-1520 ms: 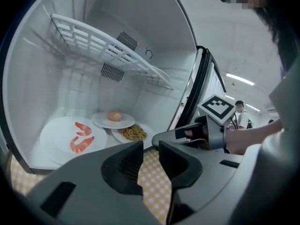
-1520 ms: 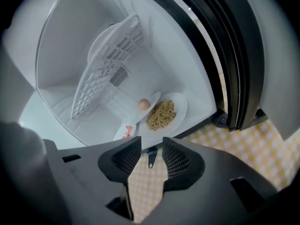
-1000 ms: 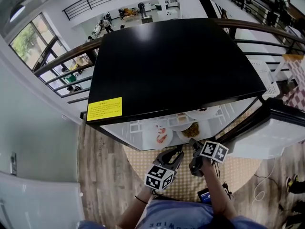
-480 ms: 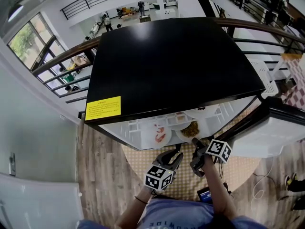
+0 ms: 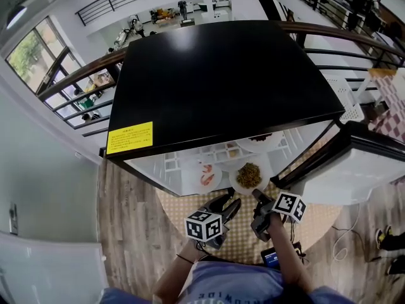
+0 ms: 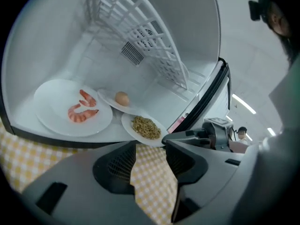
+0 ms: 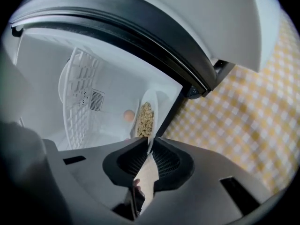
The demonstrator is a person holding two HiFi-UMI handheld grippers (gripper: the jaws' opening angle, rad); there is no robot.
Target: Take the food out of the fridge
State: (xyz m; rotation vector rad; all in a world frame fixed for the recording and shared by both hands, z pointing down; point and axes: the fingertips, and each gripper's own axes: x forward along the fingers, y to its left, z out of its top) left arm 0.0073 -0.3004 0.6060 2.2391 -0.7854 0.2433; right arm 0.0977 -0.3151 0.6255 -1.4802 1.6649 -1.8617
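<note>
Right gripper (image 7: 150, 143) has just been closing. Its jaws are nearly together, pinched on the near rim of the small white plate of brown fried grains (image 7: 155, 110), which sits at the front edge of the open white-lined fridge (image 7: 42, 83). Left gripper (image 6: 152, 146) has just been opening: jaws wide, only yellow-checked mat (image 6: 152, 182) between them. Pull the plate straight out, level and slow — a one-edge pinch will likely tip, so get the left under the far rim. Further in, not yet out: large white plate of shrimp (image 6: 51, 118) and small white plate with an egg (image 6: 108, 97).
</note>
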